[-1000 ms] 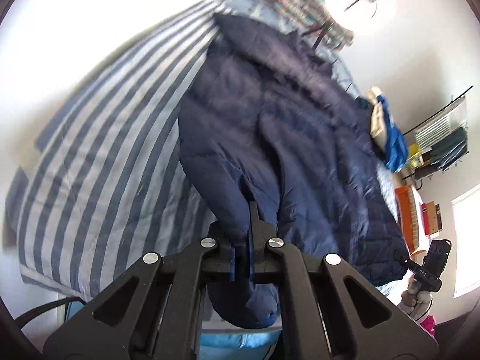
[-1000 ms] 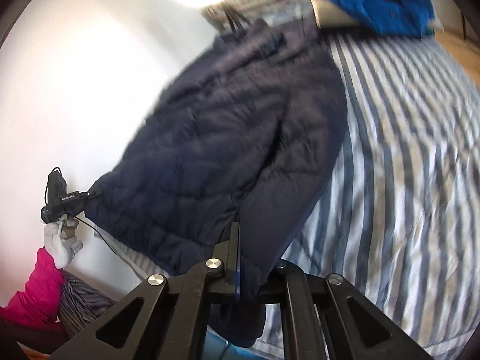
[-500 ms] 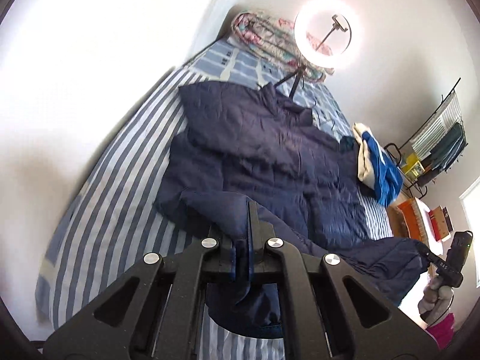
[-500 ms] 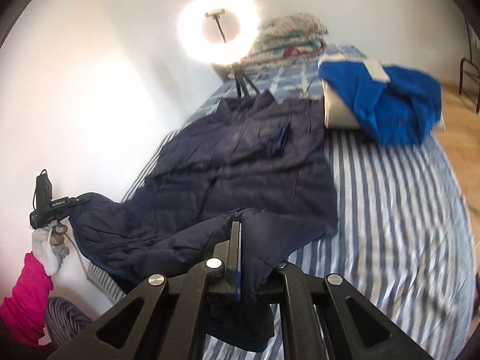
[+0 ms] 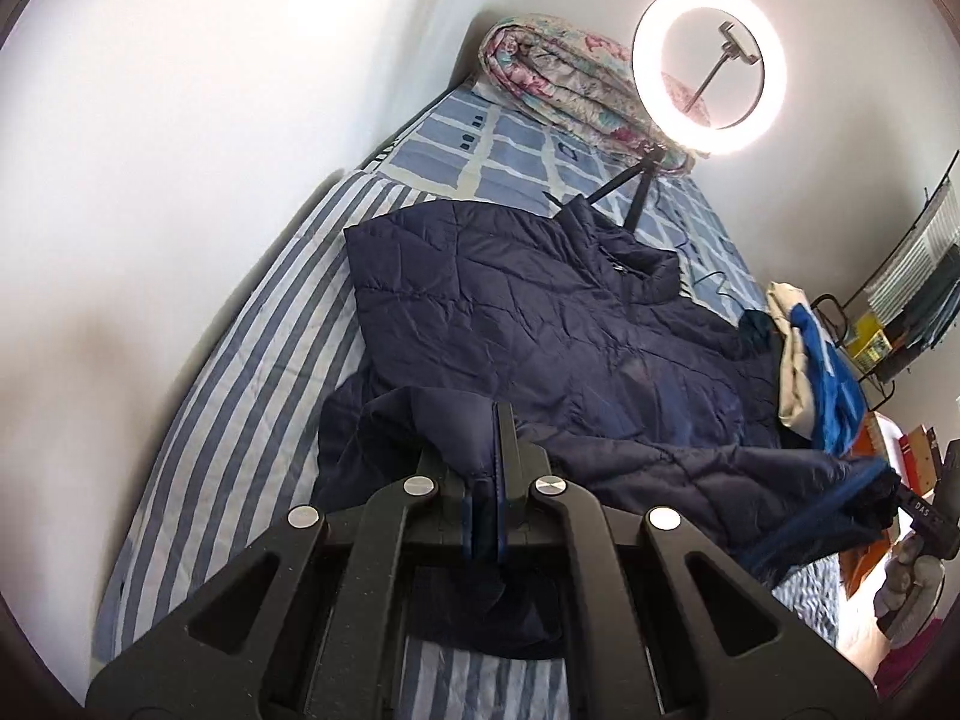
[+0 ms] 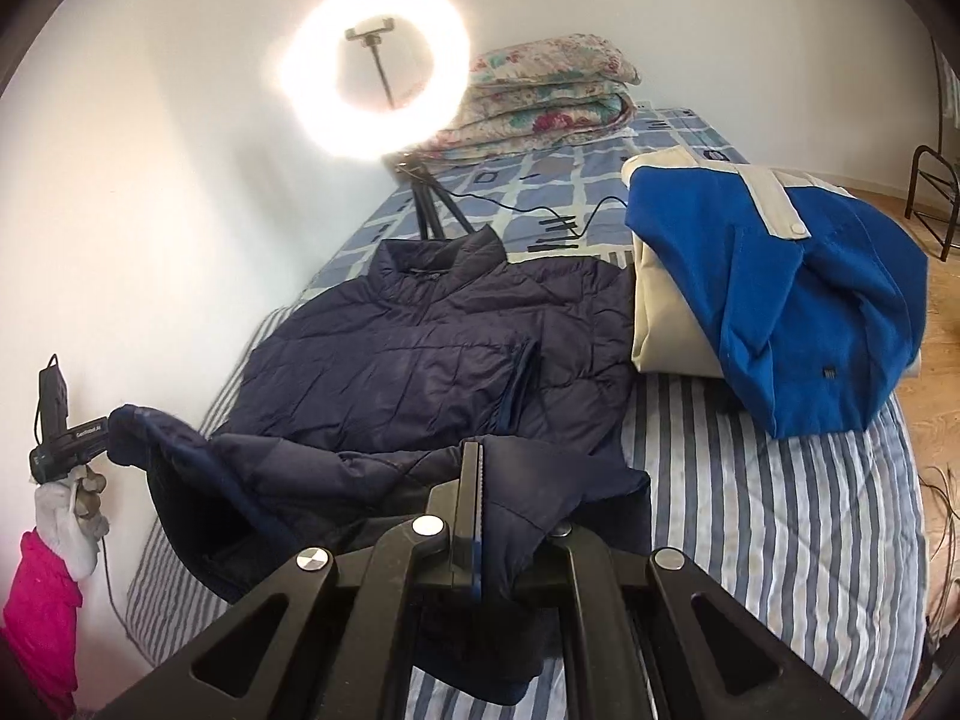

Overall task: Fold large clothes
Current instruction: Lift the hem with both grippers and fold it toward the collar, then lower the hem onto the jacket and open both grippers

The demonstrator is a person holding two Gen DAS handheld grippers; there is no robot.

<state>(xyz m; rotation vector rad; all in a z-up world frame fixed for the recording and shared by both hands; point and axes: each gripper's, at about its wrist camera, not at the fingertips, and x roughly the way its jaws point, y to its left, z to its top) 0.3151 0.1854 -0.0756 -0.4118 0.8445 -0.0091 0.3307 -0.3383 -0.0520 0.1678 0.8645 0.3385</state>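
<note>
Navy jacket spread on the striped bed, collar toward 12 o'clock, hem raised at 6 o'clock. Left tongs and right tongs each clenched on a hem corner. For a clean fold: carry both corners level toward the collar, keep the hem taut, lay down evenly, clear of the blue garment at 2 o'clock and the ring light.

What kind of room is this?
Most likely a bedroom: a bed with a blue-and-white striped cover, a folded floral quilt at its head, and a navy puffer jacket spread on it.
</note>
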